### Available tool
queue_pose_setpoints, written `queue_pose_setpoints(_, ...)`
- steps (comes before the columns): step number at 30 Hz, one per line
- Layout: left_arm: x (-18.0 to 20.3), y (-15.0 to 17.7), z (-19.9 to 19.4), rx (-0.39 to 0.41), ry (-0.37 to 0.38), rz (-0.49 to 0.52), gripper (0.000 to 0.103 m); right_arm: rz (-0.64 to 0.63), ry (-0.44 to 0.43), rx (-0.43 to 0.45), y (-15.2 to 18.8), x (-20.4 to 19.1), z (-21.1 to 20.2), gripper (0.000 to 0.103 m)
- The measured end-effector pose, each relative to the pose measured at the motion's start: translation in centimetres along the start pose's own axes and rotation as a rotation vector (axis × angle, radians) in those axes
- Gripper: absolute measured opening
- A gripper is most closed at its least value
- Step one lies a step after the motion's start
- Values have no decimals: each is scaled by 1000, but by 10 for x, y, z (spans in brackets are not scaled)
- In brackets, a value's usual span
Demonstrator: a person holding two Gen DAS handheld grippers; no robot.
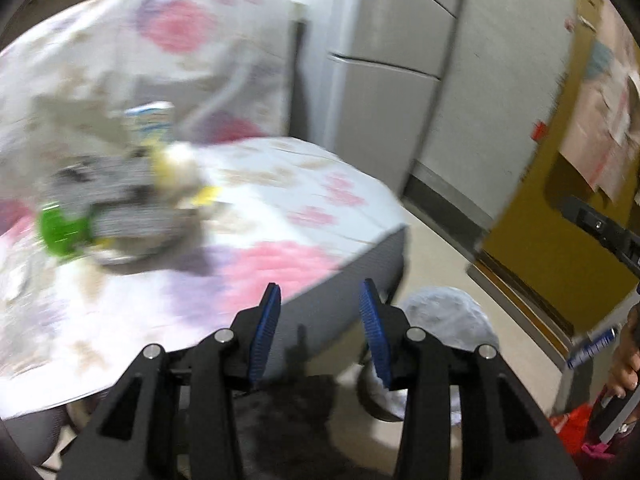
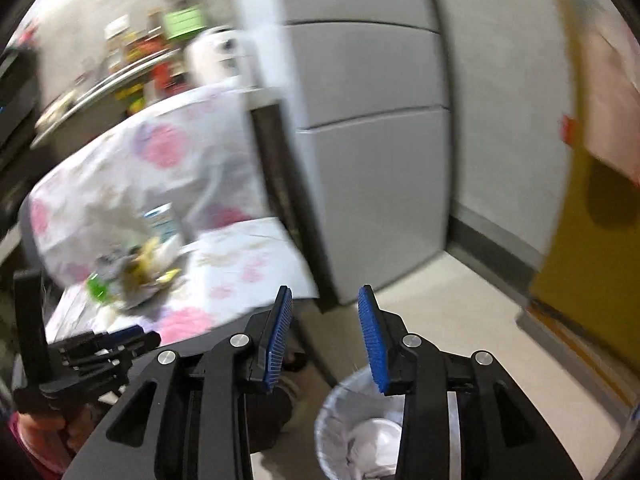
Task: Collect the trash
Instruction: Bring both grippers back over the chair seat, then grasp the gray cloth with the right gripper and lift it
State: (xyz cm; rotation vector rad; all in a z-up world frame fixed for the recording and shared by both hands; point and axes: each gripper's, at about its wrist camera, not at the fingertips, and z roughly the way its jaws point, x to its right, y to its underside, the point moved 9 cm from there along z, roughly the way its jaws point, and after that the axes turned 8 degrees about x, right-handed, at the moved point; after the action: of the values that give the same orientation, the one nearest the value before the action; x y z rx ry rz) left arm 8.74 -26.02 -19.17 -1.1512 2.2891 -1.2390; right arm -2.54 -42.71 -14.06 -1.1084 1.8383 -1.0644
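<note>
A blurred heap of trash (image 1: pixel 120 200) lies on a chair seat covered with flowered cloth (image 1: pixel 280 208): grey wrappers, a green piece, yellow scraps and a small blue-white carton. It also shows in the right wrist view (image 2: pixel 136 268). My left gripper (image 1: pixel 320 312) is open and empty, above the seat's front edge, right of the heap. My right gripper (image 2: pixel 324 316) is open and empty, above the floor. A waste bin lined with a pale bag (image 2: pixel 360 432) stands just below it, with white paper inside; in the left wrist view the bin (image 1: pixel 444 320) is beside the chair.
A grey fridge (image 2: pixel 368 160) stands behind the chair. A yellow door (image 1: pixel 560 220) is at the right. Shelves with jars and bottles (image 2: pixel 140 60) are at the back left. The left gripper (image 2: pixel 92 356) shows at the left of the right wrist view.
</note>
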Motion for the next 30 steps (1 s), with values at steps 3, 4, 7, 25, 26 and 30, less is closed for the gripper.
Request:
queue_pose_setpoints(3,-40,0,-27,28,-80,-43,50,-70,-129,-10,-6,-62,11,37)
queue_pose_setpoints(4,-56,1,-37,34,-123,-55,52,-82,-155,-15,-6,-75,15,37)
queue_pose_setpoints(7,-98,12,-60,33,-212,-96,52,-113,-245,-43,-5,-114,26,41)
queue_pose_setpoints(25,-216,12,-91,23,-430,-247,58,-222,-434,-174,3,-244,123,50)
queue_pose_setpoints(26,-219,11,-89,20,-431,-248,58,-212,-444,-184,1,-249,133,49)
queue_pose_setpoints(30,-235,5,-82,22,-444,-261,58,-196,-437,-247,5,-261,170,48)
